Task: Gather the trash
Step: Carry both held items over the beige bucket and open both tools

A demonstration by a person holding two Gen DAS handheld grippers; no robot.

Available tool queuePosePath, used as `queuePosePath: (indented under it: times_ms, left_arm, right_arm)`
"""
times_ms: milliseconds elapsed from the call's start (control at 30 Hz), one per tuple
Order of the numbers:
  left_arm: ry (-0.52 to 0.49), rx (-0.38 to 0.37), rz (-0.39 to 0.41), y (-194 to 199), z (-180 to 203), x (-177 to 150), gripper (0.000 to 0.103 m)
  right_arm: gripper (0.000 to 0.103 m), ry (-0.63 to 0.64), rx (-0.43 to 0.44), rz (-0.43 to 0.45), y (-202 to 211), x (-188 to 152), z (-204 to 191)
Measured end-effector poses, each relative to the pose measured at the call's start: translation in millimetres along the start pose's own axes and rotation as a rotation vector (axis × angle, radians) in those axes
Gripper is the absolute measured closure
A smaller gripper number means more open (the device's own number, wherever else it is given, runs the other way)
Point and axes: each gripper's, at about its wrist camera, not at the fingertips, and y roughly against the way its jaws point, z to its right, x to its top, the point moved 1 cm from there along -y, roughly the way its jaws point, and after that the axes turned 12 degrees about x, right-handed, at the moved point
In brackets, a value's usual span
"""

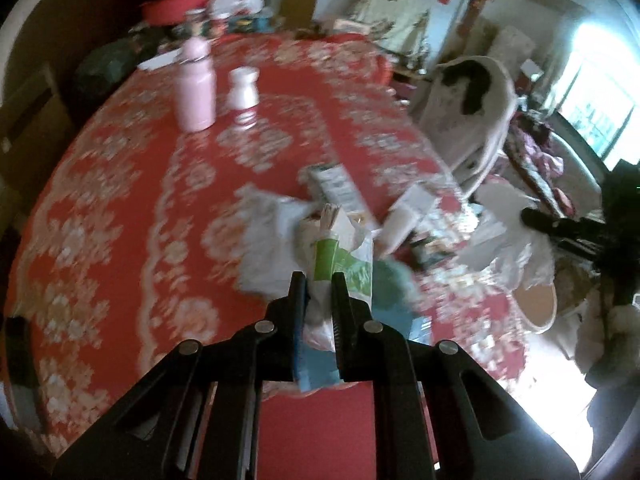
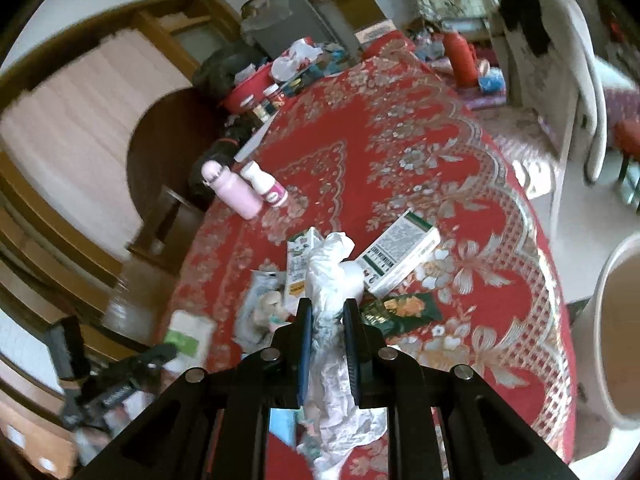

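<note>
— Red floral tablecloth point(image 1: 120, 184) fills our left view; what do we see first?

— At far left, a pale pink metal bottle point(image 1: 195, 88) stands upright beside a small white plastic bottle point(image 1: 243, 90). Then our left gripper point(image 1: 319, 280), jaws nearly closed, pinching a green-and-white plastic wrapper point(image 1: 344, 256) above the cloth.

— And to the right?

— A white-and-green printed carton point(image 2: 400, 252) lies flat on the cloth, with a dark green foil packet point(image 2: 404, 308) just beside it. Our right gripper point(image 2: 327, 306) has its jaws closed around a crumpled white paper wad point(image 2: 326, 268). At far right, a pale round bin point(image 2: 624, 328) stands off the table's edge.
</note>
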Motion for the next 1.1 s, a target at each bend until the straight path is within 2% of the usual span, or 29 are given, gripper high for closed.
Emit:
queuePosePath:
  times_ms: [133,333,600,733,1100]
  left_arm:
    - [-0.025,-0.04,0.007,-2,29,9,0.093]
    - [-0.039,-0.069,-0.008,-5,53,11,0.093]
    - [-0.099,-0.117,0.001,-3,99,23,0.093]
    - [-0.148,-0.167,-0.003,-6,140,31,0.093]
    - [-0.291,-0.333,-0.072,-25,291,40,0.093]
  right_arm:
    - [0.089,0.015,-0.035,-0.026,3,-6,5]
    - [0.089,-0.03,0.007,-0.018,13,-10,15]
    - [0.089,0.002,-0.05,0.037,53,-3,22]
    - [0.089,-0.02,-0.115,0.09,89,0,44]
    - [0.089,-0.171,-0.289,0.215,190,-1,135]
